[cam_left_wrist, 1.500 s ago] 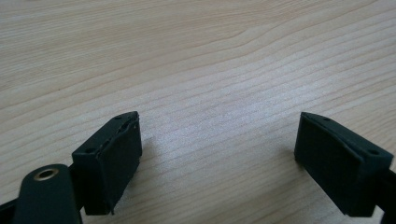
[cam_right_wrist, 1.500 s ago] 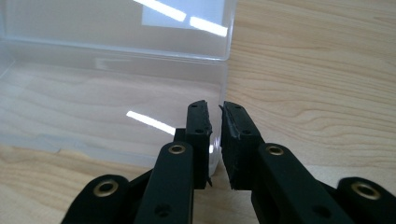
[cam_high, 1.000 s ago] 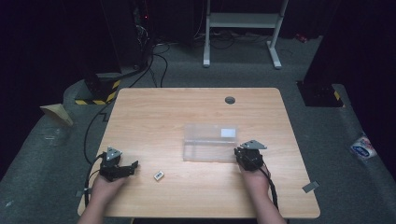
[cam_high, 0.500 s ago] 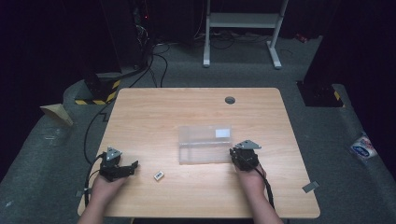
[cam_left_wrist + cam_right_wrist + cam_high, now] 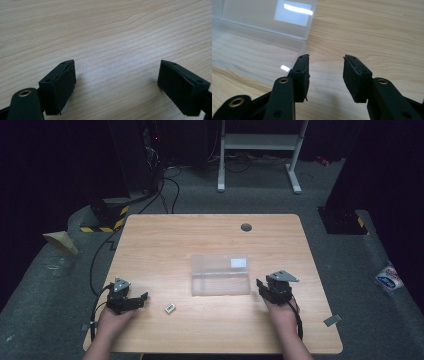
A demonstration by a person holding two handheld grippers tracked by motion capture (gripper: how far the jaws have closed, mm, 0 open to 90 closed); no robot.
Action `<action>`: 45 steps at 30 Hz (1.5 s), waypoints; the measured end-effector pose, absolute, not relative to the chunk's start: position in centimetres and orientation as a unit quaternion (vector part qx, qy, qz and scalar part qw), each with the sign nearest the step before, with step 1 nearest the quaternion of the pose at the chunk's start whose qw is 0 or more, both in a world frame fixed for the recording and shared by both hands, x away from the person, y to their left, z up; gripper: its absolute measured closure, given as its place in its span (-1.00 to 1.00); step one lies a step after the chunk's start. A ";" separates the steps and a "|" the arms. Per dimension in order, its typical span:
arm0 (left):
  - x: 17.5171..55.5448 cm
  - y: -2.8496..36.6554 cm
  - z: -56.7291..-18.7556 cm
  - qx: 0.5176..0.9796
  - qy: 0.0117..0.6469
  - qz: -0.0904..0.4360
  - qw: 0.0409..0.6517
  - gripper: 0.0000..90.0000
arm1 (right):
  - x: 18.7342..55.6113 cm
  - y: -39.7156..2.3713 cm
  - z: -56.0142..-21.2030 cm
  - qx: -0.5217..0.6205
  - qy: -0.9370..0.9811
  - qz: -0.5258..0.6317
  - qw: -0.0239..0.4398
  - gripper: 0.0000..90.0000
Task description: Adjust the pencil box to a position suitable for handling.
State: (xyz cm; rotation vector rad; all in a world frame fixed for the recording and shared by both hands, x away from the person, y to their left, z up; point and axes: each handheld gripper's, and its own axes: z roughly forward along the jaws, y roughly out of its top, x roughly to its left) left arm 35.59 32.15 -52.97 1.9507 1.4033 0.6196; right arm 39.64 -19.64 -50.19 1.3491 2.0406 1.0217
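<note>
1. Table (image 5: pixel 165 245): light wood top w/ a small dark round grommet (image 5: pixel 246 227) near its far edge, right of centre.
2. Clear plastic box (image 5: pixel 220 275) sits about mid-table, a bit right of centre. It is see-through, w/ a white label patch (image 5: pixel 239 262) at its far right corner. In the right gripper view the box (image 5: pixel 254 42) looks open, lid tipped back, wood grain visible thru the base.
3. Right hand-held gripper (image 5: pixel 264 287) is held by the person's right hand (image 5: pixel 281 312) near the table's front edge, just beside the box's right end. Jaws point left toward the box, apart w/ nothing between them. In its own view (image 5: pixel 325 75) the left jaw tip is close to the box's near corner; touching or not, can't tell.
4. Left hand-held gripper (image 5: pixel 137 300) is at the front left of the table, held by the left hand (image 5: pixel 112 320). Jaws point right, spread wide. Its own view (image 5: pixel 117 82) shows bare wood between the pads, nothing gripped.
5. Small white-grey item (image 5: pixel 170 308) lies flat on the table, between the two grippers, near the left one's jaws but apart from them. Too small to say what it is.
6. Cables trail from each gripper back along the forearms. Floor round the table is dark grey; a white frame stand (image 5: pixel 260 150) is beyond the far edge, and a yellow-black striped piece (image 5: pixel 107 222) lies off the far left corner.
</note>
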 end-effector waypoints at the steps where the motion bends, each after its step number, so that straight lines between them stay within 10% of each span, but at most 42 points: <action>1: 35.6 32.2 -53.0 0.744 0.535 0.236 0.324 -0.66 | 39.6 -20.0 -50.2 0.495 0.745 0.375 0.245 0.20; 21: 35.6 32.1 -53.0 0.743 0.536 0.237 0.323 -0.66 | 37.5 -26.6 -52.3 0.546 0.740 0.310 0.239 -0.49; 45: 35.6 32.2 -53.0 0.744 0.534 0.236 0.324 -0.66 | 37.3 -26.4 -52.4 0.559 0.731 0.306 0.244 -0.51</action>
